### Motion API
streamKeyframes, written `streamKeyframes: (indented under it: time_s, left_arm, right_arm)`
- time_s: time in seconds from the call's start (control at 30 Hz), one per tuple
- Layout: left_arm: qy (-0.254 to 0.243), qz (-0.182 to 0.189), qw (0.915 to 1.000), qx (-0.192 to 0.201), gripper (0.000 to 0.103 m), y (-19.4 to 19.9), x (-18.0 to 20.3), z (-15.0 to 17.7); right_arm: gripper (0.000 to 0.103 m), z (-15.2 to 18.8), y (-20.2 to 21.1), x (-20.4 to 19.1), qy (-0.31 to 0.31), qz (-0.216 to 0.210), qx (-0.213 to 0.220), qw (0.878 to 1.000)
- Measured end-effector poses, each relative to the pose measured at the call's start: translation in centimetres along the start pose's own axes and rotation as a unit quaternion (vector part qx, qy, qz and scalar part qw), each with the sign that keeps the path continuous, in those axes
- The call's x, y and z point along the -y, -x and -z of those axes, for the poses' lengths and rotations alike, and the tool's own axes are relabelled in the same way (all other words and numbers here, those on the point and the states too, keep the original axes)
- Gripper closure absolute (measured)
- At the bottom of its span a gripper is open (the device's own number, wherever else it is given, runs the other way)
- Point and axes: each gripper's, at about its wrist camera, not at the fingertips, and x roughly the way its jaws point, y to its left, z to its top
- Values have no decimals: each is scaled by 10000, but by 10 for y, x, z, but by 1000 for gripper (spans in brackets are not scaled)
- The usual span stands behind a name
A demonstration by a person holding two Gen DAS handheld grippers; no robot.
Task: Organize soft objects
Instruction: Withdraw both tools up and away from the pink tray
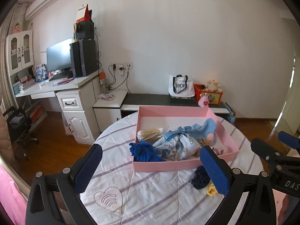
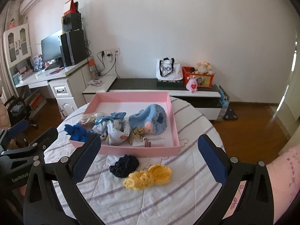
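Soft objects mostly sat in the pink tray [image 2: 175, 123] already: light blue plush hat [image 2: 150, 117], printed drawstring pouch [image 2: 112, 129], olive scrunchie [image 2: 137, 132], bag of cotton swabs [image 2: 88, 119]. Royal blue knit piece [image 2: 76, 132] draped over the tray's near-left wall, half in, half out. Two items were left outside on the striped worktop [image 2: 131, 202], just in front of the tray: navy knit piece [image 2: 124, 166] and yellow knit piece [image 2: 148, 177], touching each other. Right hand-held gripper [image 2: 150, 166] hovered above them, jaws spread wide, empty, the pair lying between its fingers in view. Left hand-held gripper [image 1: 151, 166] was also wide open and empty, aimed at the tray's near wall; navy piece [image 1: 199, 177] near its right finger. Step in hand, judging by layout: reach for the remaining knit pieces. Next move likely needs the right hand-held gripper lowered onto one piece, pinching it apart from its neighbour, then carried over the tray wall. Blue piece probably needs tucking in as well.
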Motion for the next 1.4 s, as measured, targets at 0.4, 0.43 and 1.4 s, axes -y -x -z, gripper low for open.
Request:
streamKeyframes:
  time_s: [0.4, 0.43, 1.4]
  left_arm:
    - [-19, 79, 9987, 497, 0, 93, 3, 43]
    - [-25, 85, 9984, 565, 0, 102, 3, 47]
    - [-105, -61, 9883, 1522, 0, 174, 22, 69]
  right_arm:
    - [0, 21, 71, -1, 55, 16, 508, 9987]
    - [0, 20, 74, -1, 64, 19, 557, 9984]
    - [0, 35, 158, -9, 256, 26, 1589, 9870]
